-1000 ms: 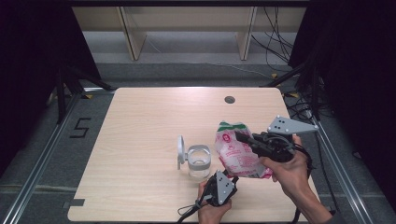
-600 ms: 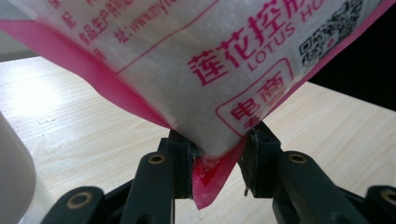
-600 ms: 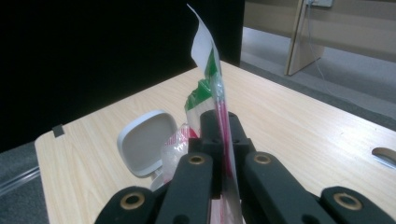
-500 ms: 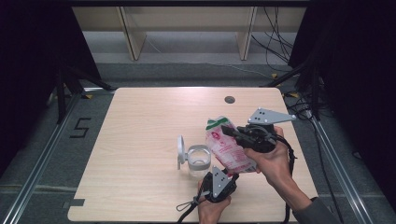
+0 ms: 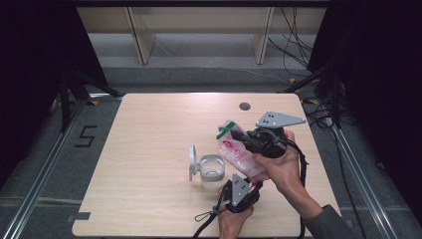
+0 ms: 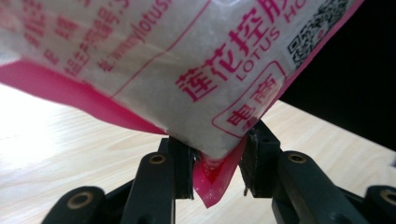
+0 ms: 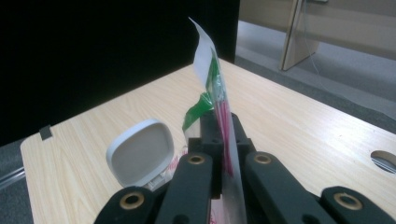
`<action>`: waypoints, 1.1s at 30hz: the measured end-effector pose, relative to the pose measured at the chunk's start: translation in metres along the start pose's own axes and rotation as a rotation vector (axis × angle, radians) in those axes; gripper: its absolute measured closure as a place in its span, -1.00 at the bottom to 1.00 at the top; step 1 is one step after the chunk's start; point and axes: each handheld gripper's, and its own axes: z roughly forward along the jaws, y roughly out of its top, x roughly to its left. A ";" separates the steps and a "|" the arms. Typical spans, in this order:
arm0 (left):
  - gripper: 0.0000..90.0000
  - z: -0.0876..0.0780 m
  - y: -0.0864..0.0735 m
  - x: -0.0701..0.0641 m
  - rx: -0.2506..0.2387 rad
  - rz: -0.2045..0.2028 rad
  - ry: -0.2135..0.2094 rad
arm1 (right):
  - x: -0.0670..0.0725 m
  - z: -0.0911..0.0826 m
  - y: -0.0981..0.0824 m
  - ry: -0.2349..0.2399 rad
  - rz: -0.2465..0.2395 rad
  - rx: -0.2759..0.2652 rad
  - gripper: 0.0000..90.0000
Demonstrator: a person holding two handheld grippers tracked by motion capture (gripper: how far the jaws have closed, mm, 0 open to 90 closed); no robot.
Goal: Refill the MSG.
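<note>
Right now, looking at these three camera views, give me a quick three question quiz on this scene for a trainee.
1. True or false: the right gripper is shut on the upper end of the pink and white bag.
2. Which part of the bag sits between the left gripper's jaws? A) green seal B) bottom pink corner C) middle
3. Fill in: the clear jar on the table has its hinged white ___ flipped open.

Key:
1. True; its jaws pinch the flat bag near the green strip.
2. B.
3. Lid.
</note>
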 end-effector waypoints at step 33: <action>0.56 0.001 -0.002 0.003 -0.031 -0.038 -0.043 | 0.019 0.037 0.002 -0.006 -0.031 0.094 1.00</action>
